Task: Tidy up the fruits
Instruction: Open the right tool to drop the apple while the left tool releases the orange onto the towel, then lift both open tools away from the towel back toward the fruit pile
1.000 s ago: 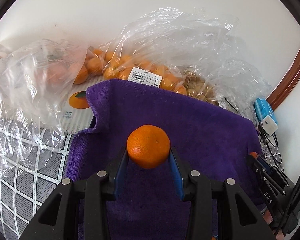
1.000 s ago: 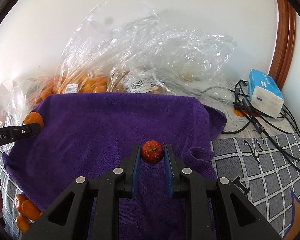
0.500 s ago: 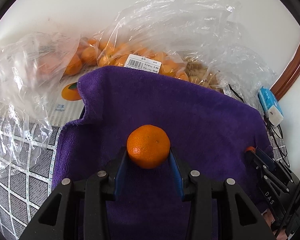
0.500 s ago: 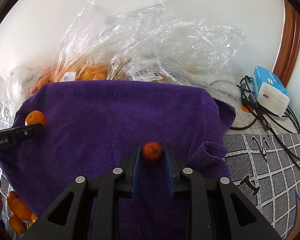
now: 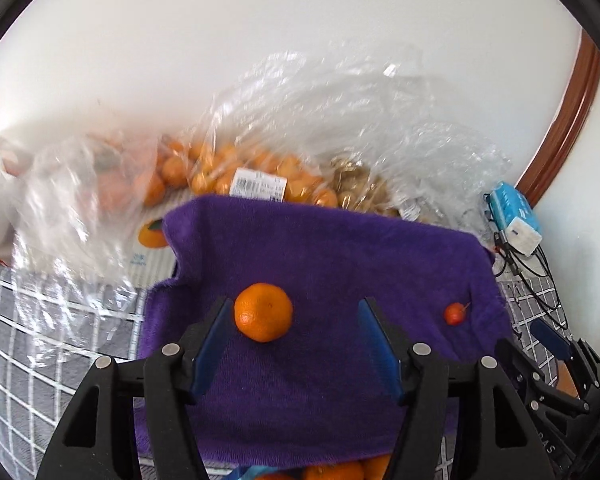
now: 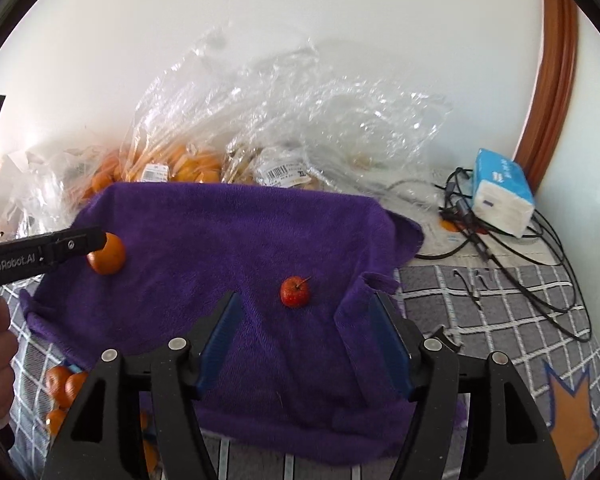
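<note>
Both fruits have left their grips since a second ago: each gripper then pinched its fruit, and now the jaws are opening with the fruit lying free on the purple towel point(image 5: 332, 264).

Left wrist view: the left gripper point(image 5: 294, 326) stands spread; the mandarin point(image 5: 263, 312) sits on the towel between its fingers, just beside the left blue pad point(image 5: 214, 340), well clear of the right one. A small red fruit point(image 5: 454, 313) lies farther right. Bagged mandarins point(image 5: 260, 176) lie behind the towel.

Right wrist view: the right gripper point(image 6: 304, 330) is spread, pads touching nothing; the small red fruit with its stem rests on the towel just ahead of the fingertips. At left the other gripper's finger overlaps the mandarin. A blue tissue pack point(image 6: 502, 196) lies on cables point(image 6: 500, 248) at right
</note>
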{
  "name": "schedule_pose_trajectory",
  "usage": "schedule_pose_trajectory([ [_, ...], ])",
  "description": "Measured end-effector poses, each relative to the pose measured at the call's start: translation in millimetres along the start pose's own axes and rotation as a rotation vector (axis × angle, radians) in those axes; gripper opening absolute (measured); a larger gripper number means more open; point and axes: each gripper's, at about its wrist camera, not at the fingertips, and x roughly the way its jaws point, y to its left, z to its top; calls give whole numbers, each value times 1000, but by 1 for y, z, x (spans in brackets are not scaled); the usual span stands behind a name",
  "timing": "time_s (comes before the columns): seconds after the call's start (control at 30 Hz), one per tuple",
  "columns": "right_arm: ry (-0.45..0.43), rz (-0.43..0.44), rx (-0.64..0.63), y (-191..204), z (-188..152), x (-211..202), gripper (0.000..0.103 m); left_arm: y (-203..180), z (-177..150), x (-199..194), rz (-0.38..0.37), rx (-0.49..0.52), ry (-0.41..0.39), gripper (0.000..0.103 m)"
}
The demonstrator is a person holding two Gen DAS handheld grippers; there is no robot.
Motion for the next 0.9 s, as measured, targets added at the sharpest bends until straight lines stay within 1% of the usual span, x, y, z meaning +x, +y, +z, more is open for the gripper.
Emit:
schedule_pose_trajectory([
  [0.13, -23, 5, 21, -7, -7, -35, 66, -3, -9, -35, 14, 27, -59, 62],
  [0.23, -36, -17, 14, -7, -15, -54, 66, -1, -20, -56, 20, 35, -58, 62],
  [0.3, -58, -32, 20, -6, -23, -67, 66, 2, -31, -72, 25, 24, -78, 62],
  [0.37, -64, -28, 35, -6, -32, -76, 66, 8, -42, -86, 42, 11, -101, 62],
  [0.47, -36, 9, 63, -7, -46, -84, 66, 16, -59, -101, 38, -9, -73, 62],
  [0.53, -21, 32, 69, -6, -55, -86, 66, 19, -72, -110, 51, -14, -78, 62],
  [0.63, -31, 27, 58, -3, -69, -93, 66, 24, -92, -121, 80, -9, -87, 62],
  [0.73, -17, 71, 52, -1, -78, -95, 65, 31, -110, -126, 73, -5, -62, 62],
  [0.77, -11, 85, 58, 0, -81, -95, 64, 35, -114, -126, 77, -2, -52, 62],
  [0.83, 1, 113, 65, 1, -87, -95, 60, 42, -123, -126, 98, -27, -41, 62],
  [0.9, 6, 133, 64, 5, -93, -95, 59, 54, -132, -125, 94, -70, -26, 62],
])
